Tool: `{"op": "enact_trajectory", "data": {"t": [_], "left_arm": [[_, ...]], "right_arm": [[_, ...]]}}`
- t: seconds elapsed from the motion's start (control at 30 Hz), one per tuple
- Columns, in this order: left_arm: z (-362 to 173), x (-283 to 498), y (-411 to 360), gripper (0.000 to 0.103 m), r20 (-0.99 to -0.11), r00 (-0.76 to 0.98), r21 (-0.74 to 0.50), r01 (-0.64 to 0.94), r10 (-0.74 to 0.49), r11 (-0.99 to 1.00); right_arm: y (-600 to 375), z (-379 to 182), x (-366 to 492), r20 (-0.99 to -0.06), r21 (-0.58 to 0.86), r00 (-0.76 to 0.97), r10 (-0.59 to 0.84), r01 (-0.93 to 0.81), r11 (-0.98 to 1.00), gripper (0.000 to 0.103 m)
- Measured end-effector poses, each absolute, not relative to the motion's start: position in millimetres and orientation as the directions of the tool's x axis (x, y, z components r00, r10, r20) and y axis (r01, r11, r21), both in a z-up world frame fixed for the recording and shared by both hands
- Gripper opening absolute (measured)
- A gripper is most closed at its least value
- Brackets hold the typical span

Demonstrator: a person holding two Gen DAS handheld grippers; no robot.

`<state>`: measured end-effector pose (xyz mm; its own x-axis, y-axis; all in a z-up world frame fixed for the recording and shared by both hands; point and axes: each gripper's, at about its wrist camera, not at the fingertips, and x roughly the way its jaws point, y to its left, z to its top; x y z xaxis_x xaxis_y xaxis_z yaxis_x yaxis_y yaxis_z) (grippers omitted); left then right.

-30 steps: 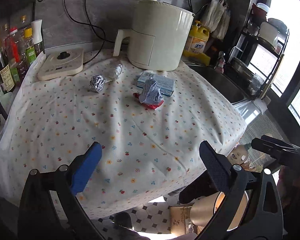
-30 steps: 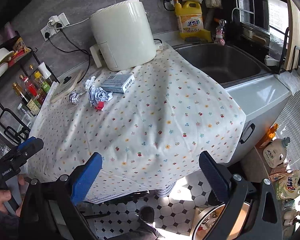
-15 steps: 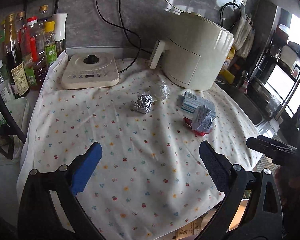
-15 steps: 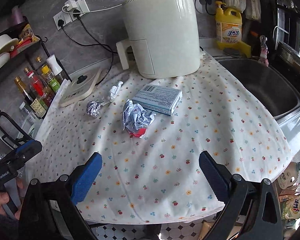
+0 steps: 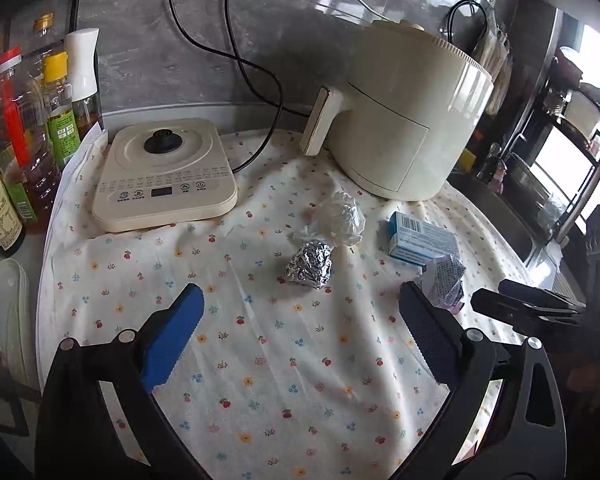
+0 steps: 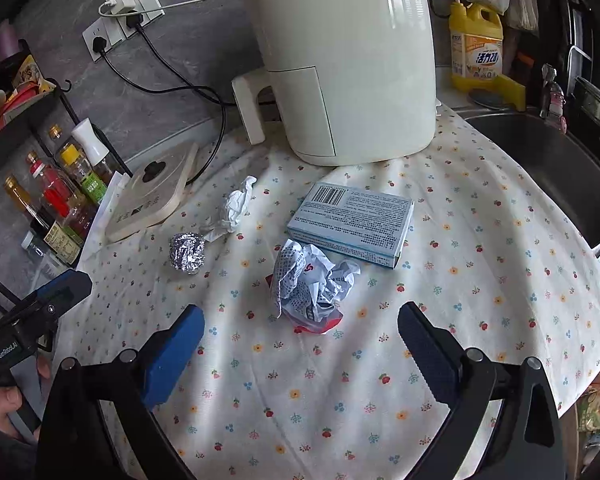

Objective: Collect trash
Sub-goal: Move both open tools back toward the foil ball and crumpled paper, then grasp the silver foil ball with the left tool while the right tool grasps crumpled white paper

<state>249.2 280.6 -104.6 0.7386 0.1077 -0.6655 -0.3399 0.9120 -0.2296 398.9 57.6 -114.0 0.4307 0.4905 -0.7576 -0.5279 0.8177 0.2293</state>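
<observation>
With both tools hanging over the near edge of the flowered tablecloth (image 6: 480, 240), I see my left gripper (image 5: 300, 308) spread wide, its blue and black fingers well apart with nothing between them. My right gripper (image 6: 300, 320) is spread just as wide and also holds nothing. In the left wrist view the right tool shows at the right edge as a dark bar, and in the right wrist view the left tool's blue tip sits at the left edge.

Nearest to the right gripper, just beyond the gap between its fingers, lies the crumpled wrapper (image 6: 312, 284), white and grey with a red patch underneath. From the left camera the same wrapper (image 5: 444, 280) sits just past the black finger on the right. Slightly farther and to the left is the foil ball (image 5: 310, 264), resting alone on the cloth, in line with the left gripper's opening. Just beyond it, touching or nearly so, is a wad of white tissue (image 5: 340, 218).

To the right of these lies a blue box (image 6: 352, 222), flat, barcode up, its near edge just beside the wrapper.

Farther back on the left sits a cream induction plate (image 5: 164, 176), with sauce bottles (image 5: 32, 132) beside it. At the far centre stands a cream air fryer (image 6: 348, 60), a sink (image 6: 548, 168) to its right, and a yellow detergent bottle (image 6: 476, 44) behind.
</observation>
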Motion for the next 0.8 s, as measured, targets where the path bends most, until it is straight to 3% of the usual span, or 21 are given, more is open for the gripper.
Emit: {"op": "enact_trajectory", "data": {"t": [0.2, 0.37, 0.47, 0.53, 0.8], "left_arm": [[-123, 288, 294, 0.095, -0.682, 0.731, -0.284, -0.272, 0.005, 0.919], [-149, 321, 303, 0.081, -0.726, 0.686, -0.309, -0.268, -0.044, 0.912], [-163, 336, 302, 0.067, -0.757, 0.65, -0.299, -0.266, -0.058, 0.916], [-171, 342, 302, 0.04, -0.78, 0.622, -0.298, -0.264, -0.074, 0.917], [-166, 323, 314, 0.04, -0.761, 0.646, -0.308, -0.292, -0.051, 0.905]], "right_arm": [[73, -122, 414, -0.775, 0.218, 0.43, 0.462, -0.505, 0.835, 0.095], [75, -126, 424, -0.79, 0.204, 0.433, 0.434, -0.482, 0.852, 0.095], [78, -131, 431, -0.806, 0.193, 0.426, 0.412, -0.468, 0.862, 0.095], [83, -134, 434, -0.813, 0.187, 0.42, 0.403, -0.467, 0.864, 0.095], [105, -154, 441, -0.843, 0.155, 0.387, 0.373, -0.489, 0.858, 0.093]]}}
